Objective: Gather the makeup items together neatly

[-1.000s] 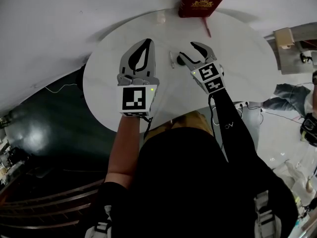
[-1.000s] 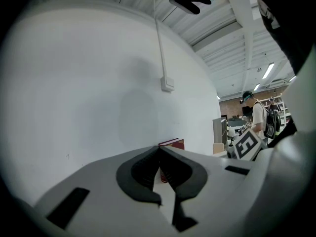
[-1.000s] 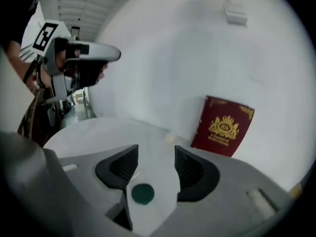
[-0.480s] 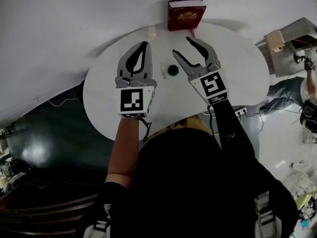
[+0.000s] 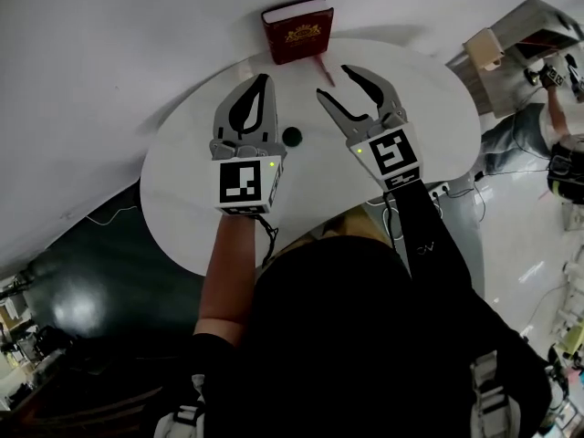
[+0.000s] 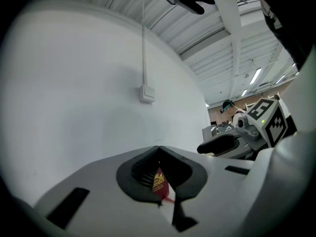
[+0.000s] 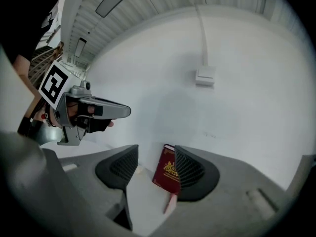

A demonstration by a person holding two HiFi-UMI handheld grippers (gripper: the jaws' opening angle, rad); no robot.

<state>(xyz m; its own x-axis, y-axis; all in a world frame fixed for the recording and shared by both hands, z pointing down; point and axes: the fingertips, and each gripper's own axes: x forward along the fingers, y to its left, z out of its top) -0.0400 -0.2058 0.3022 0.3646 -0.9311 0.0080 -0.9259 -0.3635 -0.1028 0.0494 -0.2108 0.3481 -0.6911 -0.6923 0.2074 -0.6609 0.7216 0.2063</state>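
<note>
Hovering over the white table [image 5: 182, 181], left tool [image 5: 265, 79] pinched together, empty; right tool [image 5: 335, 82] spread apart, empty

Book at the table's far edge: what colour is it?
The book is dark red, gold emblem; head view.

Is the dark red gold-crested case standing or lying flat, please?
Standing: the dark red gold-crested case rests on its bottom edge on the white round table.
</note>
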